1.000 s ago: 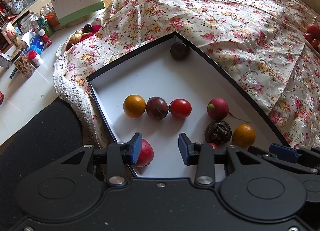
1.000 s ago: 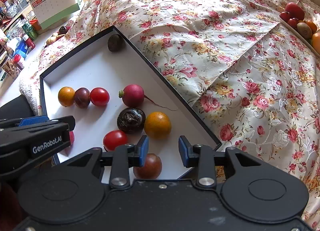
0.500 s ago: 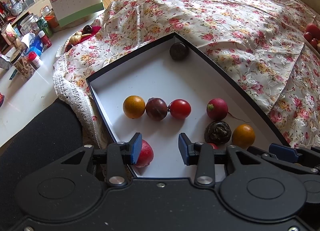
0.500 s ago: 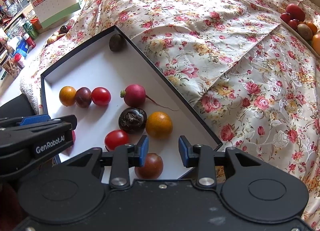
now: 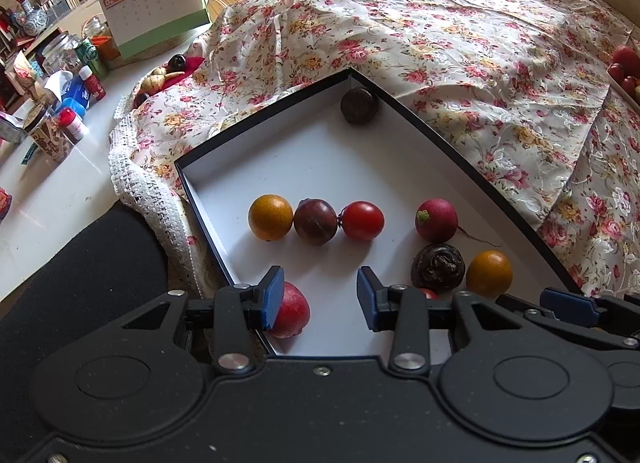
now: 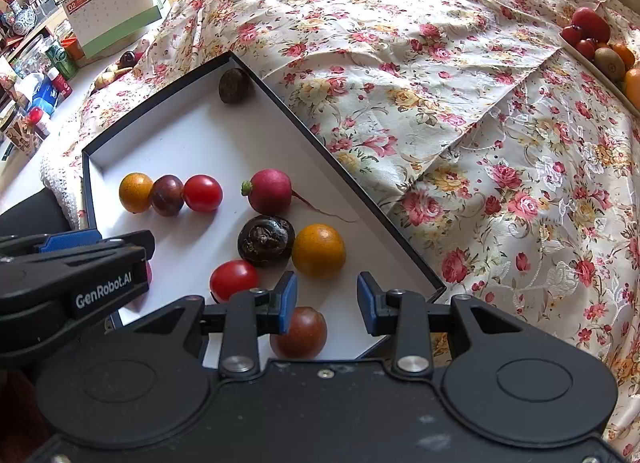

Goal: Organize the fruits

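A black-rimmed white box [image 5: 288, 167] [image 6: 180, 135] lies on a floral cloth and holds several small fruits. An orange fruit [image 5: 270, 217], a dark plum [image 5: 315, 221] and a red tomato [image 5: 362, 220] sit in a row. A radish [image 5: 436, 220], a dark wrinkled fruit [image 5: 438, 266] and a second orange fruit [image 5: 489, 273] lie to the right. A dark fruit [image 5: 359, 105] sits in the far corner. My left gripper [image 5: 320, 299] is open above the box's near edge, beside a red fruit [image 5: 290, 315]. My right gripper [image 6: 326, 303] is open above a brown tomato [image 6: 300, 333], next to a red tomato [image 6: 234, 279].
A plate of fruit [image 6: 600, 43] stands at the far right on the cloth. A desk calendar [image 5: 156, 11], bottles and jars [image 5: 76, 75] crowd the white table at the left. A dark cushion [image 5: 80, 271] lies at the near left.
Both grippers have drifted slightly; the jaws stay open and no fruit has moved.
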The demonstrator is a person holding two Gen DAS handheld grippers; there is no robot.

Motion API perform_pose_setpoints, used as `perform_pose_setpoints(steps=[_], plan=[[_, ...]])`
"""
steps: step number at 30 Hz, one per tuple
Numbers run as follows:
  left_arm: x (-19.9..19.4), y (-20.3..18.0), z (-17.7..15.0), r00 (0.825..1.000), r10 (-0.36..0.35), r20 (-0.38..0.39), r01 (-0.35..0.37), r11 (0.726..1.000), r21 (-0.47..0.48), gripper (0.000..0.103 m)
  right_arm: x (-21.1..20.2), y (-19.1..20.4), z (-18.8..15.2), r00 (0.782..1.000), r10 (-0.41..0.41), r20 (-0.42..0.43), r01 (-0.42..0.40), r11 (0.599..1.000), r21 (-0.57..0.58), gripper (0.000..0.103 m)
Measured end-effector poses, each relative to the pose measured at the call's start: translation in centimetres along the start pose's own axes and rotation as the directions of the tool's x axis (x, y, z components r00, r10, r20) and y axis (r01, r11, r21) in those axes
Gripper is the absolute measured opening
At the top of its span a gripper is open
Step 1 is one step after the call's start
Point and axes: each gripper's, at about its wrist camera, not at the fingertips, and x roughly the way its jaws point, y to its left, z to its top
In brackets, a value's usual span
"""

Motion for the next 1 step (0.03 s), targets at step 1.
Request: perform_pose_setpoints(steps=[1], plan=[[-0.01,0.06,0.00,1.000,-0.002,0.001,0.002,1.000,0.001,0.048,0.02,0.02,-0.01,1.000,-0.001,-0.001,0.001,1.000,0.000,0.037]])
